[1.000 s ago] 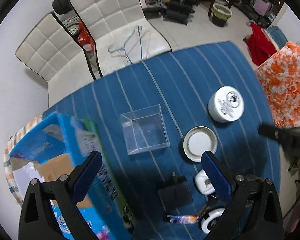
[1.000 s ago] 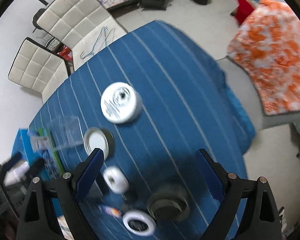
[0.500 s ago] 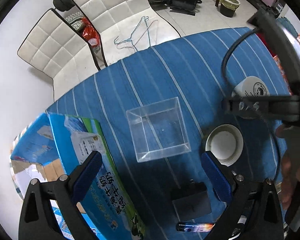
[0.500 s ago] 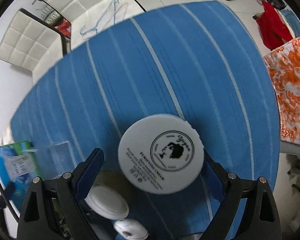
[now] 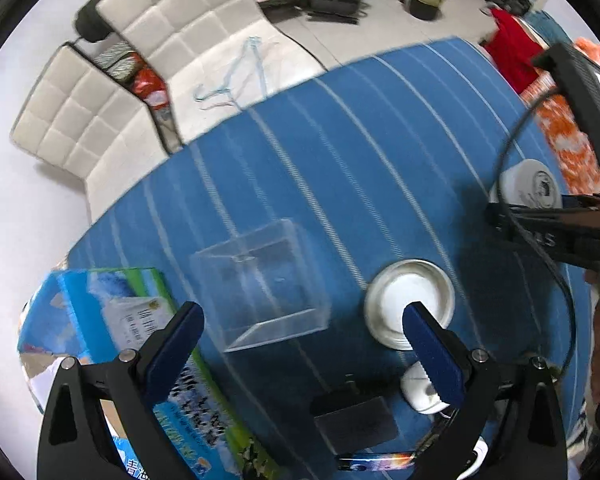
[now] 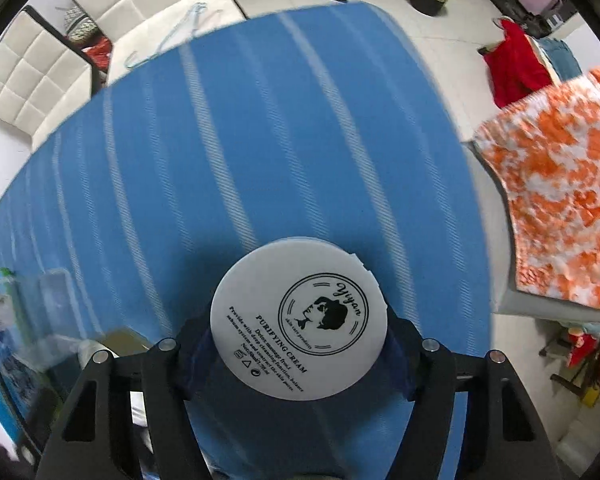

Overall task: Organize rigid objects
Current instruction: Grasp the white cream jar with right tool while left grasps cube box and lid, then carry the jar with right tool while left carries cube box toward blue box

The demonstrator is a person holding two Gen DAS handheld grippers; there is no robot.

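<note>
Right wrist view points straight down at a blue striped tablecloth (image 6: 260,140), and the right gripper (image 6: 300,344) has a white cream jar (image 6: 299,325) sitting between its blue pads. Its jaws have just been closing, and both pads now meet the jar's sides at 9 and 3 o'clock of the lid, so the jar looks gripped. The printed lid faces the camera, with a round portrait logo and the words "PURIFYING CREAM". At 8 o'clock from the jar, near the frame's left edge, a clear plastic box (image 6: 56,284) stands blurred on the cloth.

From the left wrist view the left gripper (image 5: 300,320) hangs over the table with its jaws spread wide and nothing between them. The clear box (image 5: 260,284) stands just beyond the fingertips, open side up. At 3 o'clock of the box lies a round white lid (image 5: 410,300), partly covered by the right-hand pad. Below it, at 6 o'clock, sit a small white round item (image 5: 418,394) and a dark flat block (image 5: 356,424). The jar (image 5: 528,182) shows at the far right, at 2 o'clock from the box, with the other gripper's black frame across it. A blue and green carton (image 5: 112,312) lies at 9 o'clock of the box
</note>
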